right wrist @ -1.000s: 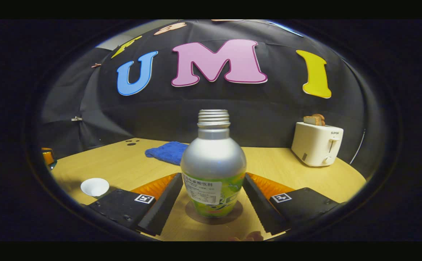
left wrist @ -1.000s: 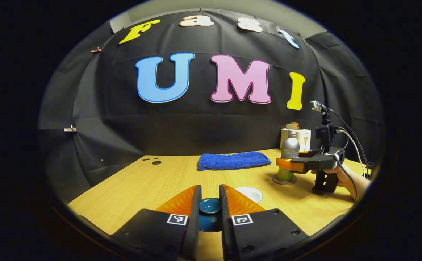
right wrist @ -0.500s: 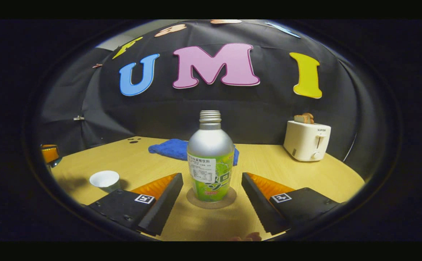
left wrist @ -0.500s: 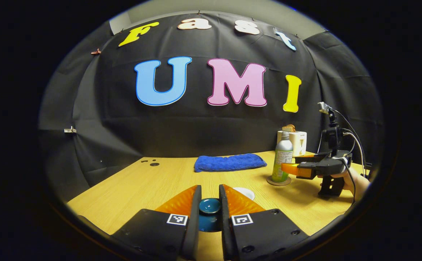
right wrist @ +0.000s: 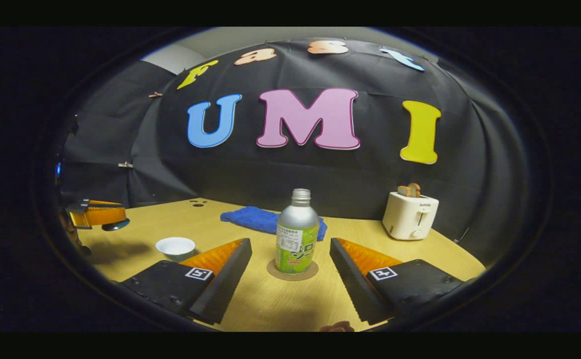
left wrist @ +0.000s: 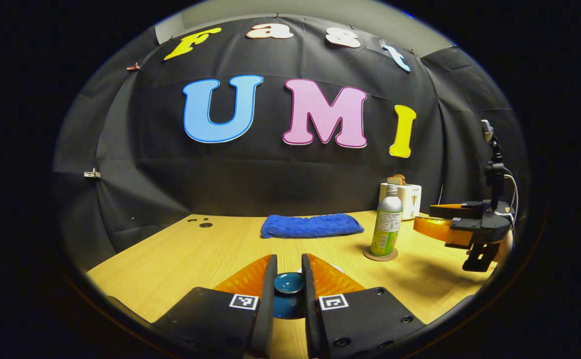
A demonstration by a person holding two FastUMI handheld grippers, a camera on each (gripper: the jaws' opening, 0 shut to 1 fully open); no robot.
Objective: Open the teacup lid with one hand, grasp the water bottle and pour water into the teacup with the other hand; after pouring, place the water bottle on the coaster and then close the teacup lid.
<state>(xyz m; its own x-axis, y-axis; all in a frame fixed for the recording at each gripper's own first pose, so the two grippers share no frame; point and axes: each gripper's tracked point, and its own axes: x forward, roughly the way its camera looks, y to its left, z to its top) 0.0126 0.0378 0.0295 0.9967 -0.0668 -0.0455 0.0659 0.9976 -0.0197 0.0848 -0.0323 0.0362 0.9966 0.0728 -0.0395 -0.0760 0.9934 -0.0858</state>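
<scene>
My left gripper [left wrist: 289, 279] is shut on the knob of the dark teal teacup lid [left wrist: 289, 283] and holds it above the table. In the right gripper view this left gripper [right wrist: 113, 217] hangs at the far left with the lid [right wrist: 115, 226] under it, and the open white teacup [right wrist: 175, 248] stands on the table a little to its right. The silver and green water bottle [right wrist: 297, 234] stands upright on the round coaster [right wrist: 292, 272]. My right gripper [right wrist: 290, 244] is open, drawn back from the bottle and touching nothing. The bottle [left wrist: 386, 227] also stands left of that gripper [left wrist: 427, 219].
A blue towel [left wrist: 311, 225] lies at the back of the wooden table [left wrist: 195, 249]. A white toaster [right wrist: 410, 215] with toast in it stands at the back right. A hand [left wrist: 504, 247] holds the right gripper near the table's right edge.
My right gripper has pulled back from the bottle, which stays on the coaster and looks smaller now. The left gripper still holds the lid.
</scene>
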